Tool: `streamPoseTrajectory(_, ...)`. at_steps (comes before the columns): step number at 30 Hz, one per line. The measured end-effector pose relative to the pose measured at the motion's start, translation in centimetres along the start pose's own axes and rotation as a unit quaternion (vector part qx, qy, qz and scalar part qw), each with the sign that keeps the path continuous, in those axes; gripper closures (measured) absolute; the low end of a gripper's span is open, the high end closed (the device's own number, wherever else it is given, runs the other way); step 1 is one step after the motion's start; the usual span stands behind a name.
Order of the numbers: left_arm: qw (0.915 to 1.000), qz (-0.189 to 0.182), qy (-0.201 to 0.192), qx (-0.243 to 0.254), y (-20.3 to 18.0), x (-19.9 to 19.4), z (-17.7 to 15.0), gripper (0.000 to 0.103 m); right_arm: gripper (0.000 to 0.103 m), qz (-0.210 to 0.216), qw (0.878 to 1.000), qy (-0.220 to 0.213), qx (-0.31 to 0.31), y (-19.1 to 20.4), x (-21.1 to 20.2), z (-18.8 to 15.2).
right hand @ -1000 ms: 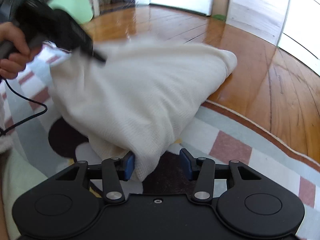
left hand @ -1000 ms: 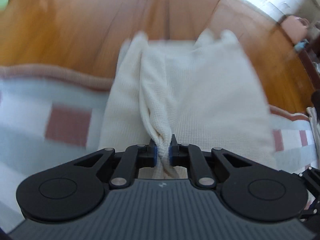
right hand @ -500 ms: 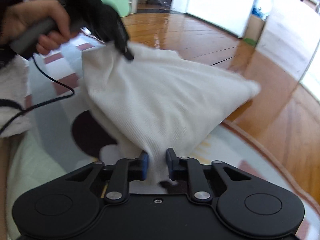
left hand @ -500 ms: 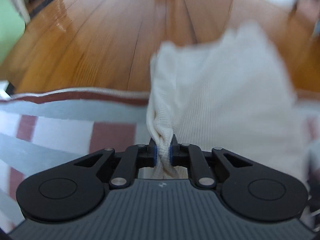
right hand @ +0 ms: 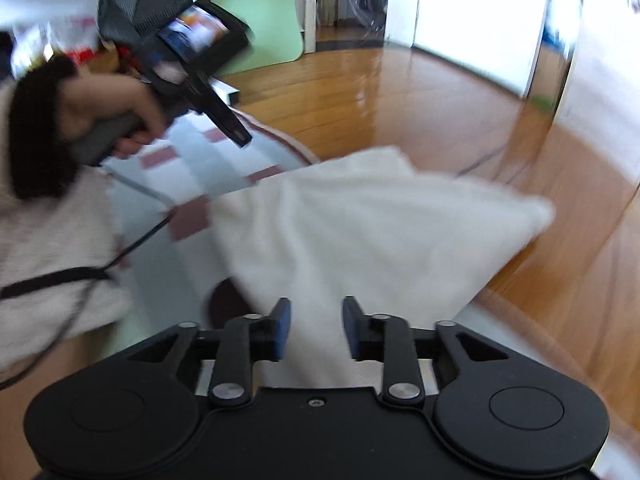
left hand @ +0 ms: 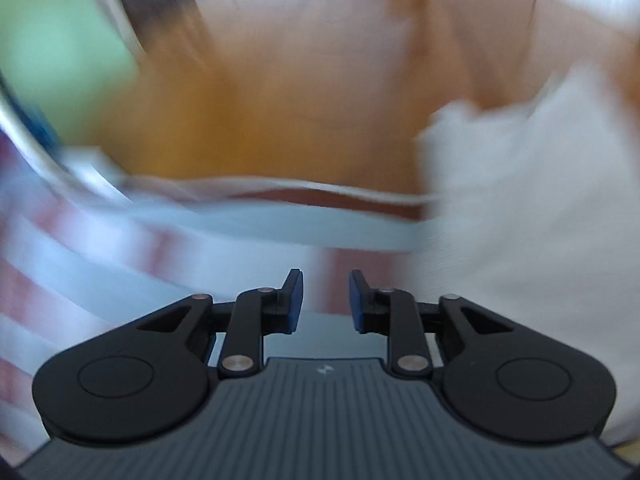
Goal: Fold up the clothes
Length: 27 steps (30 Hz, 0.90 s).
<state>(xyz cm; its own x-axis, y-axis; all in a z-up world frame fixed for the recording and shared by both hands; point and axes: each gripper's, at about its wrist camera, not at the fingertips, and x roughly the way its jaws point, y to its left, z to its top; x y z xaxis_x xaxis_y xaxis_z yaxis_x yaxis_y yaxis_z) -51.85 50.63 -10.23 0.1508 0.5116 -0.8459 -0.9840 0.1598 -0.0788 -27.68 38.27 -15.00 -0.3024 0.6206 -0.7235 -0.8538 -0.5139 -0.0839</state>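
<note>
In the right wrist view the person's left hand [right hand: 128,128] at 10 o'clock grips a grey handle, holding the left gripper [right hand: 236,136] raised above the rug [right hand: 188,168], its black fingers angled down toward 4 o'clock and clear of the cloth. In its own blurred view the left gripper [left hand: 322,300] has its fingers spread with nothing between them; the white garment [left hand: 532,220] lies off at 3 o'clock, apart from the blue pads [left hand: 295,300].

The right gripper [right hand: 314,326] sits low, pointing along the white garment [right hand: 380,232]. Its fingers are parted; the cloth shows in the gap between them, but neither pad presses it.

The garment is a bunched triangular heap lying across the rug's curved edge, its far corner at 3 o'clock resting on the wooden floor [right hand: 400,96]. Bare floor opens from 12 to 3 o'clock; the striped rug lies free at 10 o'clock. A fleece sleeve [right hand: 52,256] and a black cable [right hand: 136,244] fill the 9 o'clock side.
</note>
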Motion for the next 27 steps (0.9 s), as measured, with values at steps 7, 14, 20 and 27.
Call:
streamPoseTrajectory(7, 0.993, -0.042, 0.065, 0.089, -4.0, 1.3, -2.6, 0.055, 0.063, 0.007, 0.996, 0.083, 0.014, -0.2, 6.3, -1.2)
streamPoseTrajectory(14, 0.9882, 0.072, 0.071, 0.115, -4.1, 1.9, -2.4, 0.052, 0.047, 0.053, 0.994, 0.062, 0.078, -3.8, 3.9, -0.6)
streamPoseTrajectory(20, 0.9982, -0.037, -0.026, 0.039, -1.4, 0.7, 3.6, 0.05, 0.046, 0.091, 0.987, 0.038, 0.129, -7.1, 1.4, 0.2)
streamPoseTrajectory(27, 0.9953, -0.062, -0.027, 0.069, -4.0, 11.1, 10.1, 0.044, 0.019, 0.078, 0.934, 0.017, 0.348, -16.3, 3.9, -0.8)
